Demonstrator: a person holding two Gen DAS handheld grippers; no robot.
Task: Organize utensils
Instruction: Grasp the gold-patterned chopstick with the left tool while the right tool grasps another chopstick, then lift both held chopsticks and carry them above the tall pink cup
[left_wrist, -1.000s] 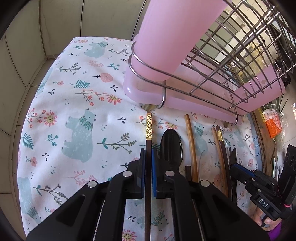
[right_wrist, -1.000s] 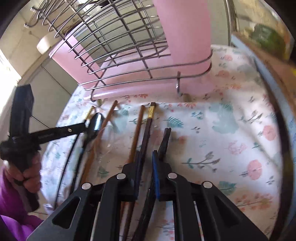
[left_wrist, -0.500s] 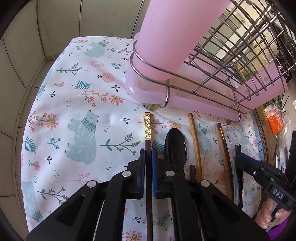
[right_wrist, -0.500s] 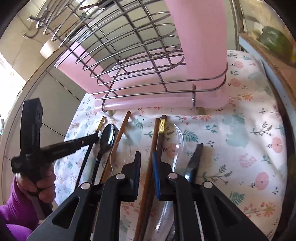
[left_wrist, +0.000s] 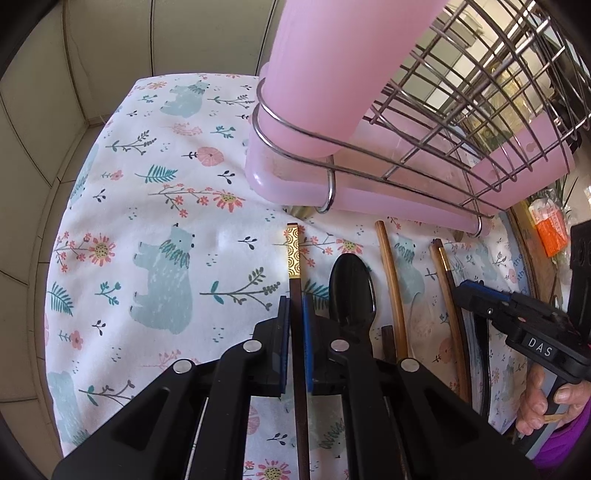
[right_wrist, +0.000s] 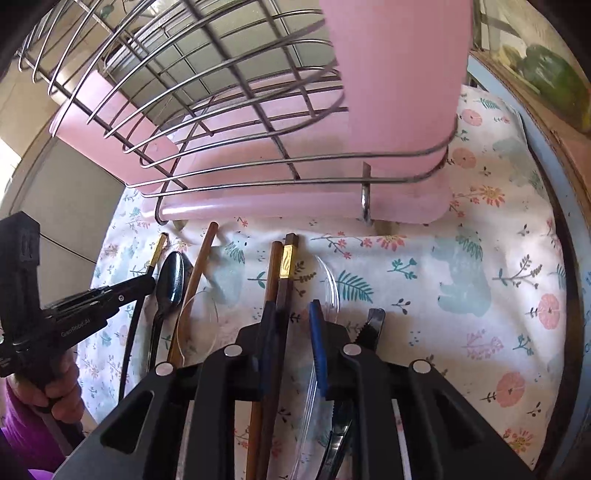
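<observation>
My left gripper is shut on a dark chopstick with a gold band, its tip pointing at the pink cutlery cup in the wire rack. A black spoon and a brown chopstick lie to its right on the cloth. My right gripper is open over a pair of chopsticks, one brown and one dark with a gold band. A clear plastic spoon and a black knife lie beside them. The left gripper also shows in the right wrist view.
The rack stands on a pink drip tray on a floral cloth. A tiled wall lies left. A wooden-rimmed board runs along the right. The right gripper shows in the left wrist view.
My right gripper has opened wider and moved closer over the chopstick pair. My left gripper has kept its hold on the gold-banded chopstick and shifted only slightly.
</observation>
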